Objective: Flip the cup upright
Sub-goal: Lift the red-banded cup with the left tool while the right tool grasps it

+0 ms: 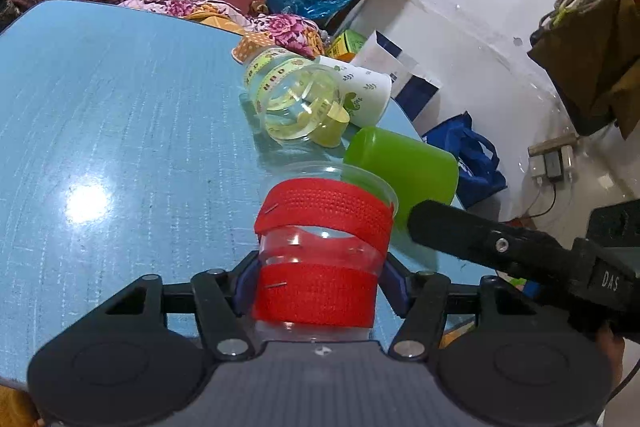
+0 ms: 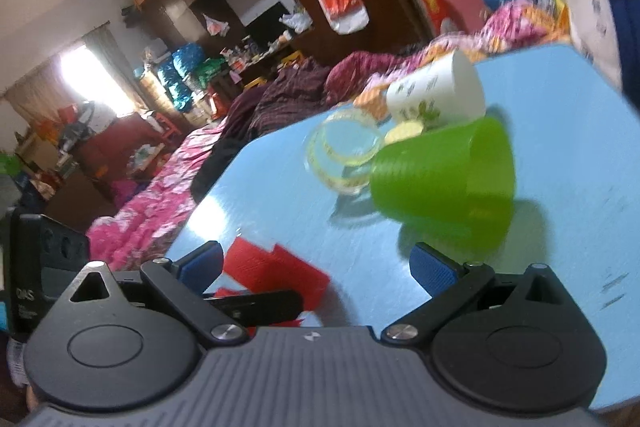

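My left tongs (image 1: 318, 281) pinch the clear cup (image 1: 320, 259), the one with two red bands around it. It sits right between the blue pads (image 1: 245, 285), one pad on each side wall, mouth pointing away from me and up, base toward the tongs body. Cup is over the near part of the blue desk (image 1: 120, 127); can't tell if its base touches the desk.

Just beyond the clear cup and to its right lies a green cup (image 1: 404, 167) on its side. In the right wrist view that green cup (image 2: 444, 175) is ahead of my right tongs (image 2: 318, 267), slightly right of centre, mouth facing right. Those right tongs are spread wide with nothing between the blue pads (image 2: 434, 273), hovering over the desk (image 2: 560, 147). Red bands of the clear cup (image 2: 276, 273) show low between the pads, closer to the left one, partly hidden by the black body of the other tool.

Farther out past the green cup: a transparent cup with yellow patterned tape (image 1: 296, 99) on its side, a small yellow piece (image 1: 334, 125) beside it, then a white cup with leaf print (image 1: 360, 91) also lying down, and an orange dotted cup (image 1: 250, 45) at the far end. The right view is motion-blurred.
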`<state>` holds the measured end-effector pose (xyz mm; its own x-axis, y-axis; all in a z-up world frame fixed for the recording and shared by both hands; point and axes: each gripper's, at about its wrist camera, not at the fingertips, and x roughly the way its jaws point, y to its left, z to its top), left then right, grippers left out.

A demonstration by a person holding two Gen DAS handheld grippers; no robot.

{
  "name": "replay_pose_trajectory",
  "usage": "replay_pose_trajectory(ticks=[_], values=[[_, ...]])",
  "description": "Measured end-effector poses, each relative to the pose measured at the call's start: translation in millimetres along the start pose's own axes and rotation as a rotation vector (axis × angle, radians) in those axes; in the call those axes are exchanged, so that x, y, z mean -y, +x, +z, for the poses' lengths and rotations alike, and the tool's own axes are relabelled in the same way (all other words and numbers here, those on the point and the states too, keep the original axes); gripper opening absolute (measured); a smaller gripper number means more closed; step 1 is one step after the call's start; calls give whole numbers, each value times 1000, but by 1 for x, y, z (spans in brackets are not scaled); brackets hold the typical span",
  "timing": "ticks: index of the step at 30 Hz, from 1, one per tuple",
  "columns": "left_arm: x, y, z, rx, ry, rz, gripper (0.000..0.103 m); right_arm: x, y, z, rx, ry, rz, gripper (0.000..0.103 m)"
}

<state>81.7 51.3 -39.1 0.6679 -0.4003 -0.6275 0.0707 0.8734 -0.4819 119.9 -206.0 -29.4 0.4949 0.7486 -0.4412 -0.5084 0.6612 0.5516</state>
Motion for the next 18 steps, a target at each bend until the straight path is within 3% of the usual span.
replay_pose_trajectory(ticks=[10,18], values=[[6,-5,0,-18,123,22,72,2,11,-5,-92,137,83,94],[-2,-32,-14,10,209,-30,73,-23,25,-1,-129,103,11,88]])
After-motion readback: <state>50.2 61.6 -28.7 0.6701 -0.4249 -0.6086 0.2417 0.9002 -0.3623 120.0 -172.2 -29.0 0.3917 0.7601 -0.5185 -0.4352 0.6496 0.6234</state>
